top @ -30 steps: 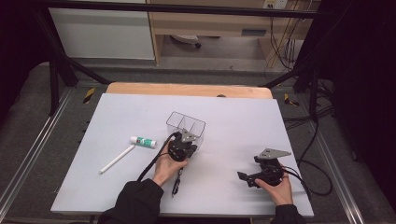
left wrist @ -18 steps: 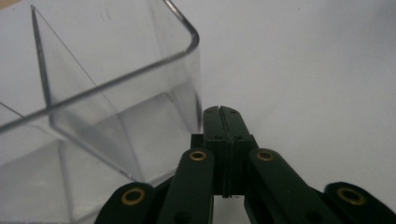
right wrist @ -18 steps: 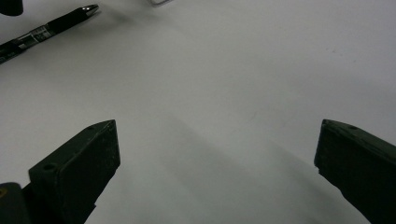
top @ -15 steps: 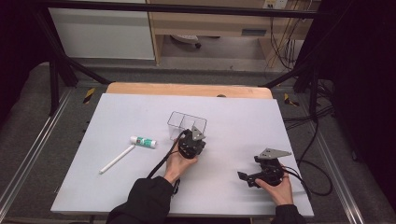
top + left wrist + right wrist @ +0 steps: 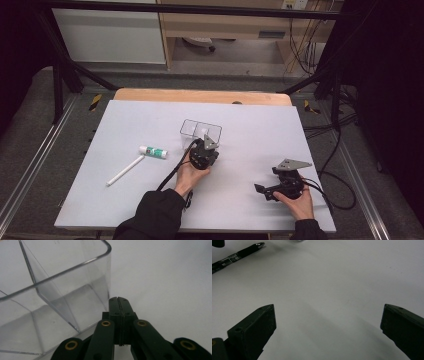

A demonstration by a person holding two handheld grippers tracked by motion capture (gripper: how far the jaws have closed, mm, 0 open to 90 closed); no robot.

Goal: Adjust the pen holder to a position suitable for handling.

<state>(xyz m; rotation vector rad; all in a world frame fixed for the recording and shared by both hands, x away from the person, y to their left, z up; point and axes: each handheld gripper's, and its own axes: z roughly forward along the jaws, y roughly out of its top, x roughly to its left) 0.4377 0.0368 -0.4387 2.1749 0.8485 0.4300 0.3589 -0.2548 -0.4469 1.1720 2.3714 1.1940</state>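
White tabletop (image 5: 260, 135) carries a clear divided bin (image 5: 200, 131); the left claw (image 5: 118, 301), jaws pressed together and empty, sits just beside its near corner. A forward nudge could shove or tip the light bin. The right claw (image 5: 328, 325), well apart from the bin, stands wide open and empty.

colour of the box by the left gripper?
Clear, see-through plastic box with a divider inside; no tint. Left gripper view shows it best.
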